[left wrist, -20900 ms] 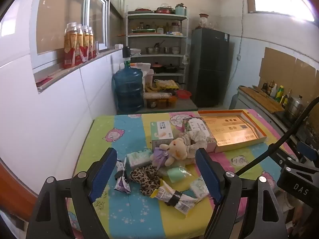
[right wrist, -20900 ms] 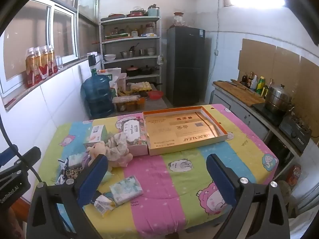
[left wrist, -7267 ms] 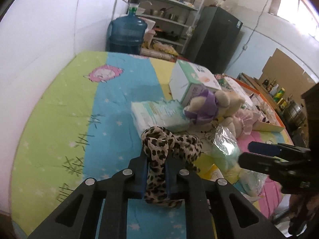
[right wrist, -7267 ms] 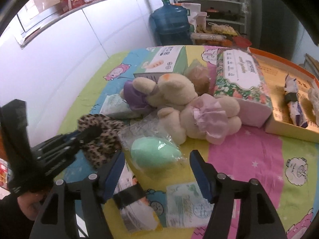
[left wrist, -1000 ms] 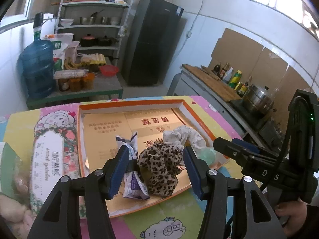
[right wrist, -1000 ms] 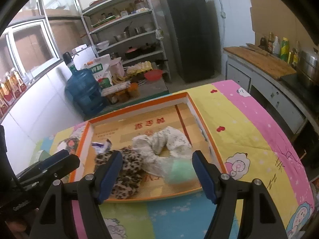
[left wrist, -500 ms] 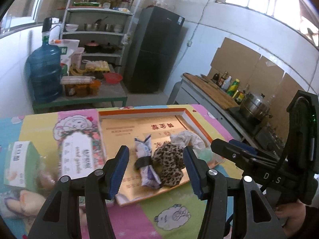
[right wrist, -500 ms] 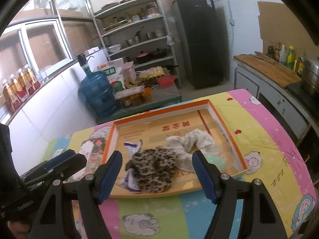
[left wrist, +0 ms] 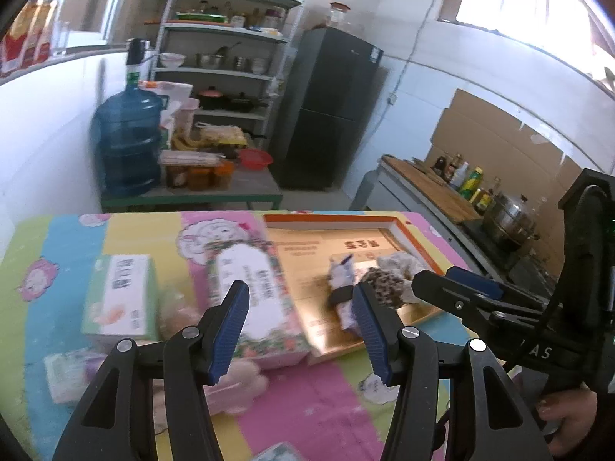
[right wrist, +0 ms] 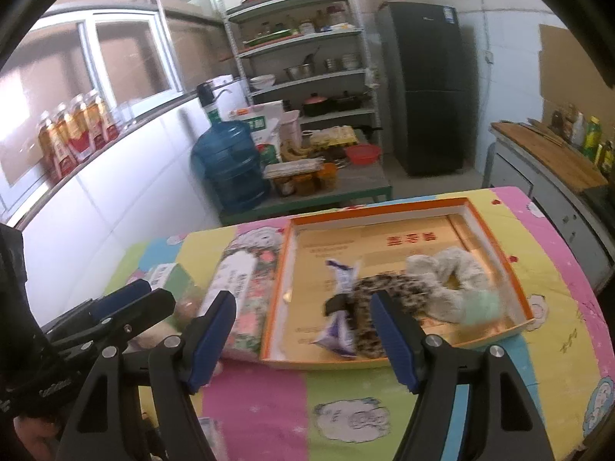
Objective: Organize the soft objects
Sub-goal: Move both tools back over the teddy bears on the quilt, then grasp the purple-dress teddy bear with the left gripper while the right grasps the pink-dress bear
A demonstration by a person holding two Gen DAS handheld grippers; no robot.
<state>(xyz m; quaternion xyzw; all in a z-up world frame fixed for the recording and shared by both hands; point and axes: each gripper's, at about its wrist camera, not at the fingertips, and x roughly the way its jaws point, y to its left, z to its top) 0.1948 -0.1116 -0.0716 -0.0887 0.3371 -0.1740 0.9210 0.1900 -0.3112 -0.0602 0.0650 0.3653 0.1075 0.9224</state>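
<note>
The left gripper [left wrist: 300, 330] hangs above the near part of the counter [left wrist: 315, 415] with its blue-padded fingers [left wrist: 230, 330] spread wide and nothing between them. The right gripper [right wrist: 303, 342] is posed the same way, its fingers [right wrist: 394, 342] wide apart and empty, held above the near edge of the orange tray [right wrist: 496, 230]. Each gripper shows in the other's view: the left one low at the left of the right wrist view, the right one at the right of the left wrist view, with "AS" legible on its body.

The shallow tray, gold inside, lies toward the counter's far right corner. In it lie a leopard-print scrunchie [right wrist: 388, 292], touching a cream scrunchie [right wrist: 449, 269] on its right, a pale green soft piece [right wrist: 480, 309] by the tray's near right corner, and a white and purple packet [right wrist: 338, 307] with a dark band, just left of the leopard one. Red characters are printed on the tray floor; they are too small to read.

Just beside the tray's left wall lies a floral tissue box [right wrist: 246, 292]; its label text is blurred. Further left stands a green and white box [left wrist: 121, 299], with a pink plush toy [left wrist: 230, 384] near the front edge and a tissue pack [left wrist: 63, 372] toward the left edge. The counter carries a striped cartoon-print cloth.
</note>
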